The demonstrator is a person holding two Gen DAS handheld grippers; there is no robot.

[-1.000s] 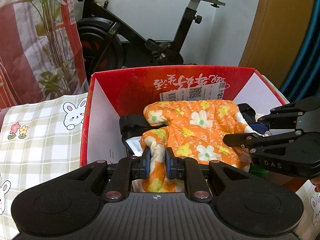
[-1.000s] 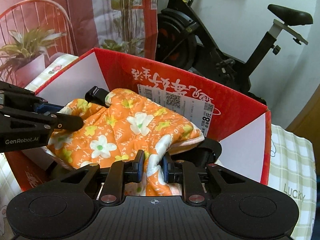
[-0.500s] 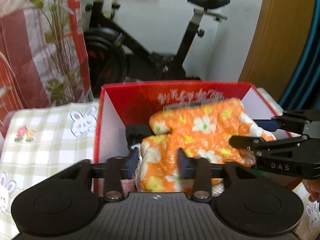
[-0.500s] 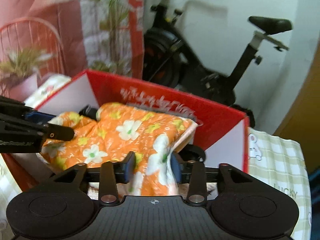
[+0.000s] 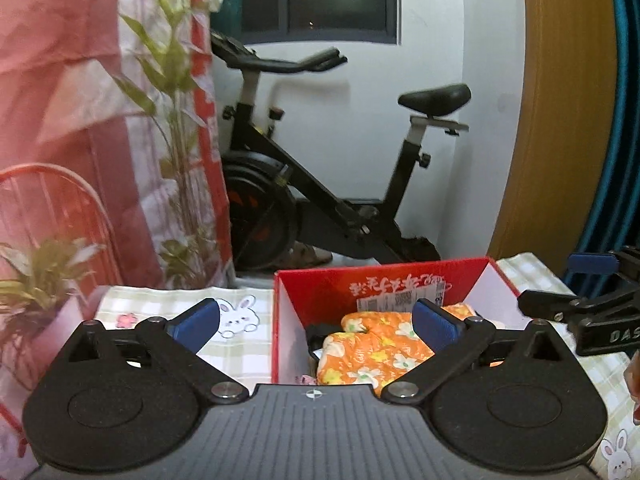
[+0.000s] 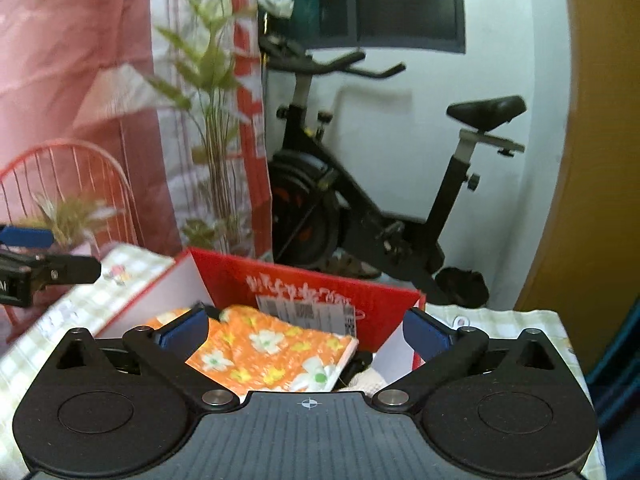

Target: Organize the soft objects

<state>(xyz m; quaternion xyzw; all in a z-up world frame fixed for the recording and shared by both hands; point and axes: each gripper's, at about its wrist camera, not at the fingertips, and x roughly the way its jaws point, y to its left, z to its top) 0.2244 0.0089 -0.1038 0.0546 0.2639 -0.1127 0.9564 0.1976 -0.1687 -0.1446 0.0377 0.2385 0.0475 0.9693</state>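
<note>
Both claws spread wide and empty, having just been opening: left claw (image 5: 316, 322) with nothing between its blue pads, right claw (image 6: 305, 330) likewise, each drawn back and above the red box (image 5: 320, 284). Orange floral cloth (image 5: 380, 344) lying inside that box, on top of dark items underneath, partly folded, one edge propped toward the back wall near the white label (image 6: 306, 312). Box standing on the checked surface (image 5: 168, 300) with its bunny-print cover. Likely trouble from here: cloth piled high rather than pressed flat, so a corner could spring up over the rim and hang out, leaving the box untidy. Could also snag if a pad swings back through the loose folds on the way to another item, dragging the cloth out again. Light cardboard walls prone to shifting or tipping under a sideways knock from either claw. Two claws working close together, so a clash between them possible during any reach back into the narrow box. Exercise bike (image 5: 320, 184) well behind, no concern.
</note>
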